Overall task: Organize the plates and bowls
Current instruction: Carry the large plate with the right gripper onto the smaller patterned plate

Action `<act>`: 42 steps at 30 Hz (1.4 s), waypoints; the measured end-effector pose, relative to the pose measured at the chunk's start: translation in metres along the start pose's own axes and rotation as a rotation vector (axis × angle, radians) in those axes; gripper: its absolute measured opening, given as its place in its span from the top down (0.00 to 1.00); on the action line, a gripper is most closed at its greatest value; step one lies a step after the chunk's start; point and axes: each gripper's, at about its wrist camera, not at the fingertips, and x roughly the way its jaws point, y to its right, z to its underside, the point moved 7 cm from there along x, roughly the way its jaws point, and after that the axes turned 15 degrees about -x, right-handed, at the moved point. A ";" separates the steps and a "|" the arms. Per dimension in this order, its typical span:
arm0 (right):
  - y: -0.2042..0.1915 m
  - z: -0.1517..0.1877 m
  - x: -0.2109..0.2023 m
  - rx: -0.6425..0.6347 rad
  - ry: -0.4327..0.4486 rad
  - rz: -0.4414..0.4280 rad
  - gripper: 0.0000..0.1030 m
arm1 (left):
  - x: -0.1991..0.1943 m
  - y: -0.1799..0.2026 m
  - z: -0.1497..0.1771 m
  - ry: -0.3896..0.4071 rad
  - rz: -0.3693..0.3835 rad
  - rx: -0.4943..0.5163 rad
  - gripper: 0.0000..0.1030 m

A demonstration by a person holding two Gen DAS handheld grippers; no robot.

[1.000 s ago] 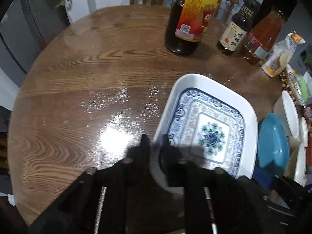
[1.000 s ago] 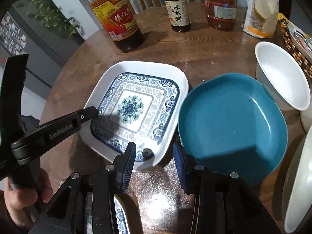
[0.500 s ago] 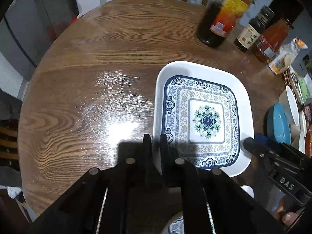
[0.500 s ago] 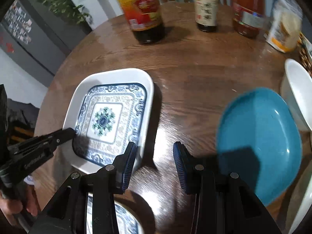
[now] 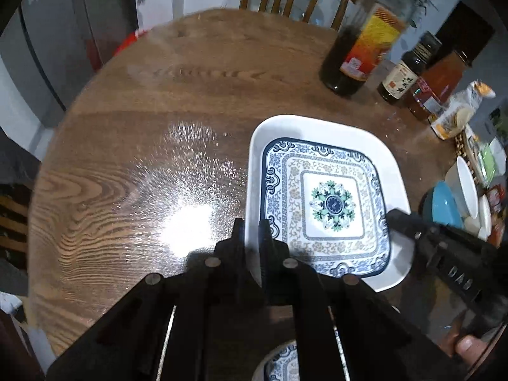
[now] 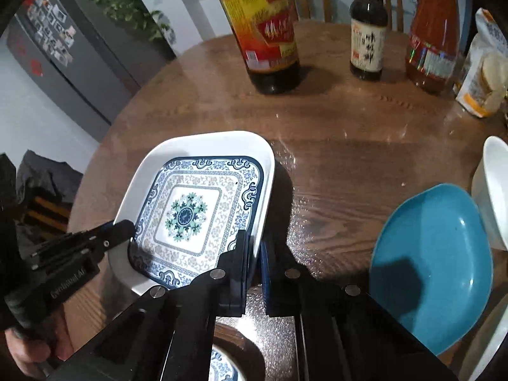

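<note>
Pinching opposite rims of the square patterned plate point(image 5: 330, 204), both tongs are closed on it: the left gripper point(image 5: 251, 247) clamps the plate's left edge, seen edge-on between its fingers, and the right gripper point(image 6: 253, 262) clamps the right edge, blue pads either side of the white rim. The plate sits near the middle of the round wooden table point(image 5: 152, 133); whether it rests there or is raised a little I cannot tell.

It looks like glazed ceramic or melamine, so likely stiff, fairly heavy for its thin rim, glossy and prone to slip from a narrow pinch, and it could chip if dropped. The two-sided hold at mid-edge seems the sound place to take it, keeping it level.

To the right lie a teal plate point(image 6: 435, 263) and a white bowl point(image 6: 490, 197), cut off at the frame edge. A small patterned dish point(image 6: 223, 365) is mostly hidden under the right tool's body. Bottle labels at the back are blurred.
</note>
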 end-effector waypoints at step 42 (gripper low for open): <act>-0.037 0.116 -0.063 -0.146 -0.028 -0.232 0.89 | -0.078 -0.021 0.148 0.084 -0.079 -0.171 0.93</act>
